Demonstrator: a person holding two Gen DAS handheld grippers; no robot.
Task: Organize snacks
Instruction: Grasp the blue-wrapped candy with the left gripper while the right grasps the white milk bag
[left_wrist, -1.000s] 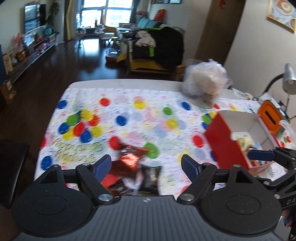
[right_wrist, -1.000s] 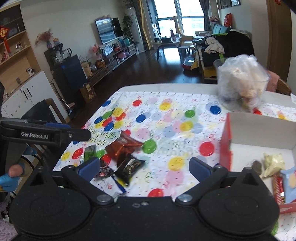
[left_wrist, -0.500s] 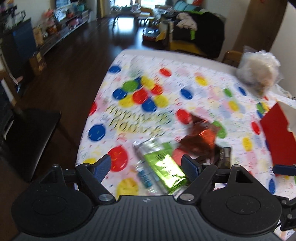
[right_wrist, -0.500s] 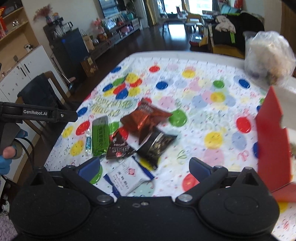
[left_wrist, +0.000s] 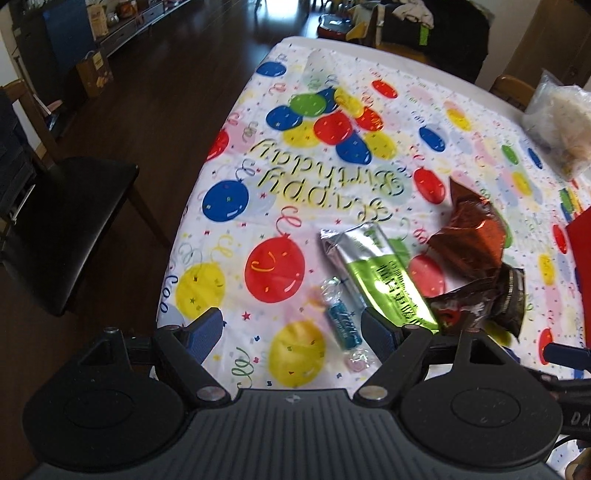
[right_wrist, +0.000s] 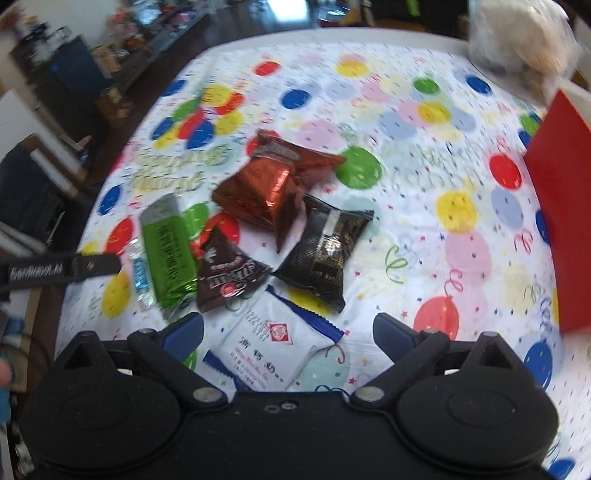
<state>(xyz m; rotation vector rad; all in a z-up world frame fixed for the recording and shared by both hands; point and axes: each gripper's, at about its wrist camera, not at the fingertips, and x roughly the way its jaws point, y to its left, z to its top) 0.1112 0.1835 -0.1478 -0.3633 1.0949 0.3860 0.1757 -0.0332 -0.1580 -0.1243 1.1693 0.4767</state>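
The right gripper (right_wrist: 288, 328) stands wide with its jaws closing, the white-and-blue snack packet (right_wrist: 275, 347) lying flat between them, not yet pinched. The left gripper (left_wrist: 291, 325) is open, the small blue wrapped candy (left_wrist: 341, 321) just inside its right finger, long axis running away from the claw. Beyond lie the green bar (left_wrist: 384, 277), parallel to the candy, the brown-red pouch (right_wrist: 273, 184) and two dark packets. The red box (right_wrist: 561, 221) waits far right; sorting looks barely begun.
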